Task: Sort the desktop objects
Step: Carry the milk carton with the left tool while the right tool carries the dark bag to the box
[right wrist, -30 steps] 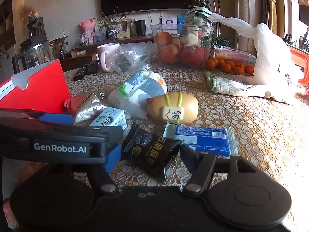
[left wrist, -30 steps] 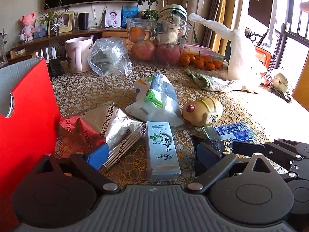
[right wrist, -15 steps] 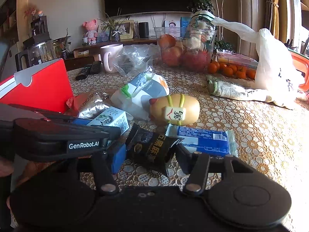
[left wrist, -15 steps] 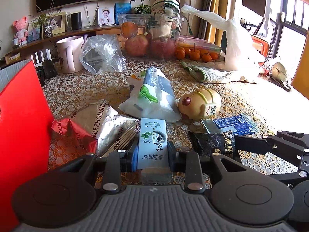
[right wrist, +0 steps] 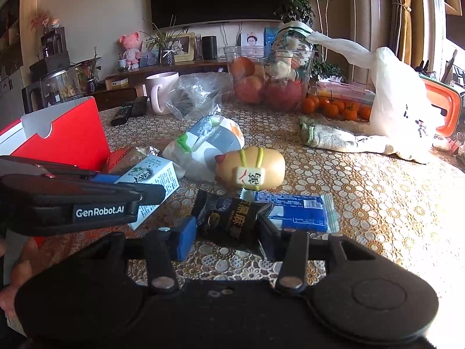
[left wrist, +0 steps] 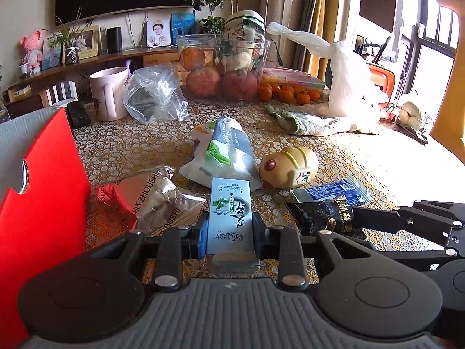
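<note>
My left gripper (left wrist: 229, 237) is shut on a light blue tea box (left wrist: 229, 215), which also shows in the right wrist view (right wrist: 154, 179). My right gripper (right wrist: 225, 234) is shut on a black snack packet (right wrist: 232, 218), seen also in the left wrist view (left wrist: 325, 215). A red open box (left wrist: 37, 203) stands at the left. A silver and red foil bag (left wrist: 148, 200), a white and grey pouch (left wrist: 226, 154), a yellow egg-shaped toy (left wrist: 287, 165) and a blue sachet (left wrist: 334, 190) lie on the table.
At the back stand a pink mug (left wrist: 109, 93), a clear plastic bag (left wrist: 154, 96), a glass bowl of fruit (left wrist: 223, 69), small oranges (left wrist: 290, 94), a green cloth (left wrist: 293, 119) and a white plastic bag (left wrist: 348, 87). Remotes (right wrist: 129, 112) lie near the mug.
Both grippers went from open to shut: the left closed on the tea box, the right on the black snack packet. Both boxes look slightly raised.
</note>
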